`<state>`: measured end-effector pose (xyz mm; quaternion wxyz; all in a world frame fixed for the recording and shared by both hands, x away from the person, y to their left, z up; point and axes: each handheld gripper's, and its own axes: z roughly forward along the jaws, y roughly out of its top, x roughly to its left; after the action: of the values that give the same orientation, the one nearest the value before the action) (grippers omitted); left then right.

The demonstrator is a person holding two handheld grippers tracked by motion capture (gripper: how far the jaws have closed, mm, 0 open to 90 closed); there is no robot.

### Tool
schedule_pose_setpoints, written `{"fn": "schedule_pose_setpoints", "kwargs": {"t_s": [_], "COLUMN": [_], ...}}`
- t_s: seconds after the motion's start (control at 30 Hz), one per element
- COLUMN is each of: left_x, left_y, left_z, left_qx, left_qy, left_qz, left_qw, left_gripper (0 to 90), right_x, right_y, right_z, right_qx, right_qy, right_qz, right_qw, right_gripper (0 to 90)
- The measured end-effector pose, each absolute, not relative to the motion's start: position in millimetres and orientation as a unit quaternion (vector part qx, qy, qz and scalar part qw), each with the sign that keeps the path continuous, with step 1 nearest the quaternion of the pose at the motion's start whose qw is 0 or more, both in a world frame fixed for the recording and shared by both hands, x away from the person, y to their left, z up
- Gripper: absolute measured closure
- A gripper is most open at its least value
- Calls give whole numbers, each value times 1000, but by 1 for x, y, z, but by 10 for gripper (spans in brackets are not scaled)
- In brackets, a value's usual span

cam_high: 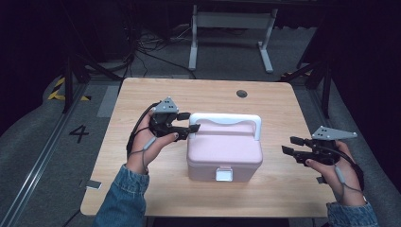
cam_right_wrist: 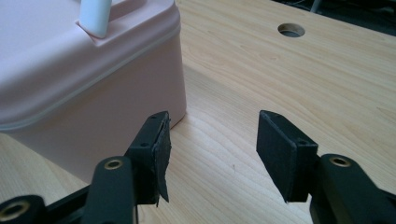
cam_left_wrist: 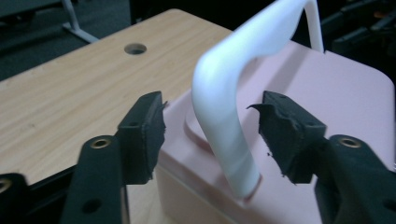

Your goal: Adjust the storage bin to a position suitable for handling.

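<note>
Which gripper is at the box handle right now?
The left gripper: its open jaws straddle the white handle. The right gripper is off beside the pink box.

Left gripper [cam_high: 191,127] sits at the pink box's [cam_high: 224,153] left end, jaws spread wide, straddling the white handle's [cam_left_wrist: 224,121] upright without touching it. Right gripper [cam_high: 289,144] hovers off the box's right side, jaws apart, pointing toward it.
</note>
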<state>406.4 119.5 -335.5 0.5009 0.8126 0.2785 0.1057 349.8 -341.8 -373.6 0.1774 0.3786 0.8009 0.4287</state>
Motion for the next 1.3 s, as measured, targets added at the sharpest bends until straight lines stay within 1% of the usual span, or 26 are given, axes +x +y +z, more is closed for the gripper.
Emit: {"fn": "schedule_pose_setpoints", "kwargs": {"t_s": [0.17,0.27,0.33,0.47,0.57,0.67,1.03,1.17,1.3], "left_x": [412,410,407,400,396,394,394,400,409], "left_y": [108,104,103,104,102,99,95,96,95], "left_z": [-339,-339,-337,-329,-327,-325,-314,-307,-300], "left_qx": [810,812,814,814,819,823,829,824,825], "left_qy": [274,275,270,265,264,256,248,252,263], "left_qz": [107,96,101,98,95,93,124,117,114], "left_qw": [508,505,504,507,500,498,486,494,486], "left_gripper": [510,578,561,626,638,677,695,695,698], "right_x": [347,347,347,347,348,348,348,347,347], "right_y": [-345,-347,-347,-347,-346,-346,-346,-346,-343], "right_z": [-372,-372,-372,-372,-372,-372,-370,-367,-365], "right_qx": [381,385,386,387,386,385,381,377,370], "right_qy": [796,793,791,789,790,790,787,785,787], "right_qz": [433,434,435,440,440,441,448,456,459], "right_qw": [184,188,189,184,184,183,185,184,183], "right_gripper": [468,473,474,473,473,474,477,484,488]}}
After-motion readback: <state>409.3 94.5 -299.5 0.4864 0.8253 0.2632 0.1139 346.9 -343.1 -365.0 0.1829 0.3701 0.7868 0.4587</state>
